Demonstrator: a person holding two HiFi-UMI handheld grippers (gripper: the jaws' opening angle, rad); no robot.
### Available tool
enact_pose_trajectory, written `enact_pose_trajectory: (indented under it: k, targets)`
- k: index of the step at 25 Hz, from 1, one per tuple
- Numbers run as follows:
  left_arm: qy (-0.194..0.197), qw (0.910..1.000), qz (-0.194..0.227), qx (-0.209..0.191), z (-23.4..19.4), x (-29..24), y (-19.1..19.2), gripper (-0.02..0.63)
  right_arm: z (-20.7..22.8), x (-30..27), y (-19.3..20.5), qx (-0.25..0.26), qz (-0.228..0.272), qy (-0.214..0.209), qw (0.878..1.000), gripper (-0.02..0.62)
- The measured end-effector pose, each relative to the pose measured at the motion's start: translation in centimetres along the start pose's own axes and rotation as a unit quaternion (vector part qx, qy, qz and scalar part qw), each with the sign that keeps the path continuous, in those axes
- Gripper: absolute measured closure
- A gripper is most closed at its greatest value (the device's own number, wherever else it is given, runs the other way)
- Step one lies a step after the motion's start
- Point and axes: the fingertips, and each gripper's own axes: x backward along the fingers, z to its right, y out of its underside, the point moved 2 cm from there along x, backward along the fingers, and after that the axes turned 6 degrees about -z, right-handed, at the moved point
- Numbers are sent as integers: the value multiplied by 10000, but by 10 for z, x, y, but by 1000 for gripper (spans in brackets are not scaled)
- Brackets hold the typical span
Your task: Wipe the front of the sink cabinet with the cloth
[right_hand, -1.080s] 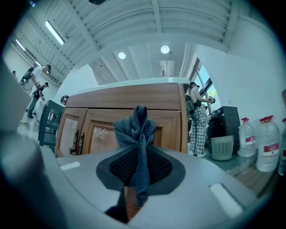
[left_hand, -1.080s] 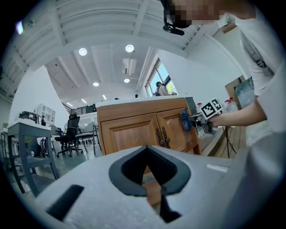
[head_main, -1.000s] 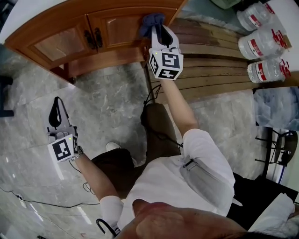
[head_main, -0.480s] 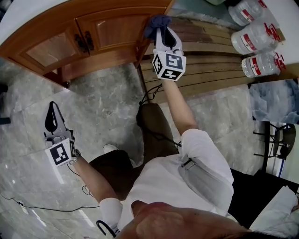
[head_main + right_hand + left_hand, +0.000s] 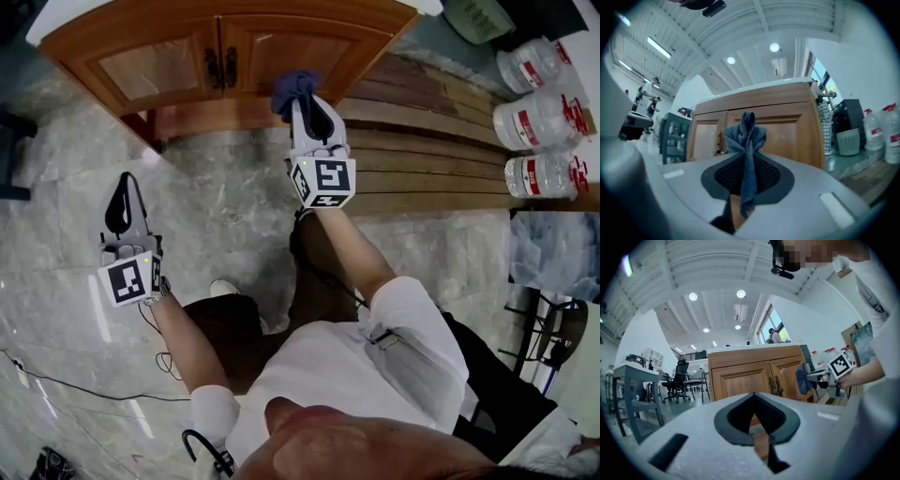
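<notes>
The cloth (image 5: 293, 84), pinched in the fingers of my right gripper (image 5: 300, 97), has come off the right corner of the sink cabinet (image 5: 169, 70) and now sits low at the right door, so wiping looks underway. The doors leftward offer open room; planks (image 5: 431, 141) crowd the right. My left gripper (image 5: 123, 184) hangs over the floor, fingers closed on nothing.
</notes>
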Motion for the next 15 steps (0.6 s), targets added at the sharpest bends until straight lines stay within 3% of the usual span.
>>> enact_pose_trajectory:
  k: [4,7,11,15]
  targets:
    - [-138,9999,-15,-11,-6,5,0,607,-89,-22,12,-73,-41,-1020,9947,525]
    - [-184,9998,10,-19,-9,7,0,607,-145,-45,17,-142,-66,-1529,9881,525]
    - [-271,9996,1,-44,-14,10,-3,607,-205,-76,25,-223,-192,-1990,9796,525]
    - [-364,9993,79,-59,-19,10,-9,607,-246,-112,42,-216,-395,-2120,9762,525]
